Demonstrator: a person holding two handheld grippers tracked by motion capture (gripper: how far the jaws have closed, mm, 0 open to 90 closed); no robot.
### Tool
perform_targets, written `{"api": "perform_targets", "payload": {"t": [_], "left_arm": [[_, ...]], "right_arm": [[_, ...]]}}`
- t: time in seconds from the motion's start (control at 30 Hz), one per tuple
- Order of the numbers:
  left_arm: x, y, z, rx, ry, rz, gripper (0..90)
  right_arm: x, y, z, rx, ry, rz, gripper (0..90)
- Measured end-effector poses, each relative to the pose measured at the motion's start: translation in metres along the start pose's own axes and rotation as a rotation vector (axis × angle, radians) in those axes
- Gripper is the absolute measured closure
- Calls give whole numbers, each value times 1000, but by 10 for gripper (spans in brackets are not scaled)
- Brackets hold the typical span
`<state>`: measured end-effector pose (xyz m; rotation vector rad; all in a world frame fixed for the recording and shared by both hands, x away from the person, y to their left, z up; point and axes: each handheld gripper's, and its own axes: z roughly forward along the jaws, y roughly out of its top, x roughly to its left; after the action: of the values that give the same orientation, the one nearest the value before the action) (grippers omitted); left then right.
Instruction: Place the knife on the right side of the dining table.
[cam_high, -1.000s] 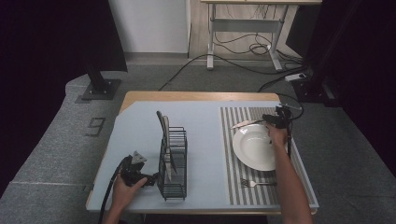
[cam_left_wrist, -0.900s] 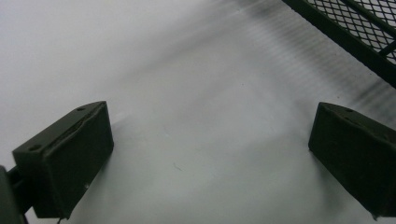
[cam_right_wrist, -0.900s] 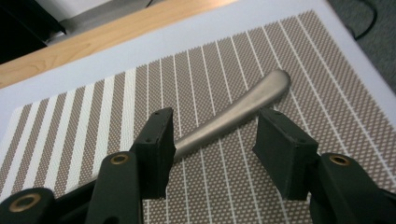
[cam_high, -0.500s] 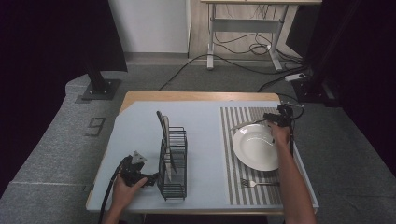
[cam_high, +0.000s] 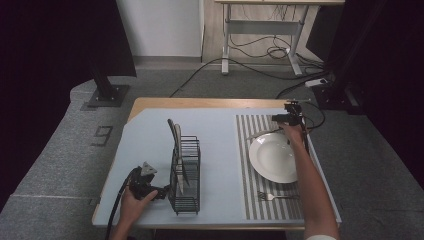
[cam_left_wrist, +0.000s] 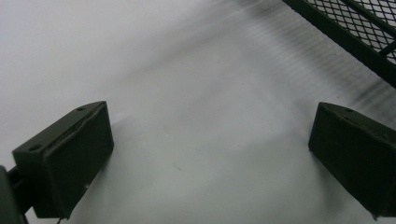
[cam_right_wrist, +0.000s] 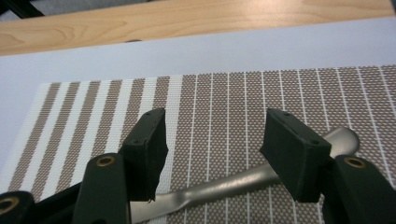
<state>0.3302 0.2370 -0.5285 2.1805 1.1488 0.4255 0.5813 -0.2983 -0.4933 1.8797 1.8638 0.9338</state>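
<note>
Here, the right gripper (cam_right_wrist: 212, 154), jaws just opened wide, hovers over a silver metal utensil handle (cam_right_wrist: 243, 182) lying on the brown striped woven placemat (cam_right_wrist: 93, 121) covering the pale blue counter (cam_high: 220, 150); the left gripper (cam_left_wrist: 210, 158) rests wide open beside the black wire rack (cam_high: 185, 172). Grey carpet (cam_high: 65, 155) surrounds the counter.

Grey carpet floor (cam_high: 60, 165), white wall (cam_high: 160, 27) — desk frame (cam_high: 260, 25), cables (cam_high: 260, 50)

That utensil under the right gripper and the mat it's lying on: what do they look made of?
The utensil handle looks like metal, probably brushed stainless steel: grey with a soft satin sheen. The striped placemat appears to be woven vinyl or similar synthetic: a fine dotted weave shows in brown and white. Neither is certain from looks alone.
</note>
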Motion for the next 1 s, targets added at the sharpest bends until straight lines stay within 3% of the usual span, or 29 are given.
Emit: {"api": "perform_targets", "payload": {"t": [0.3,0.47,0.67,1.0], "left_arm": [[0,0,0,-1,0,0,0],[0,0,0,-1,0,0,0],[0,0,0,-1,1,0,0],[0,0,0,-1,1,0,0]], "right_arm": [[-1,6,23,118,-43,-20,396],[-4,5,21,125,-68,-10,414],[-13,1,15,115,-60,45,411],[-17,-5,10,106,-58,66,404]]}}
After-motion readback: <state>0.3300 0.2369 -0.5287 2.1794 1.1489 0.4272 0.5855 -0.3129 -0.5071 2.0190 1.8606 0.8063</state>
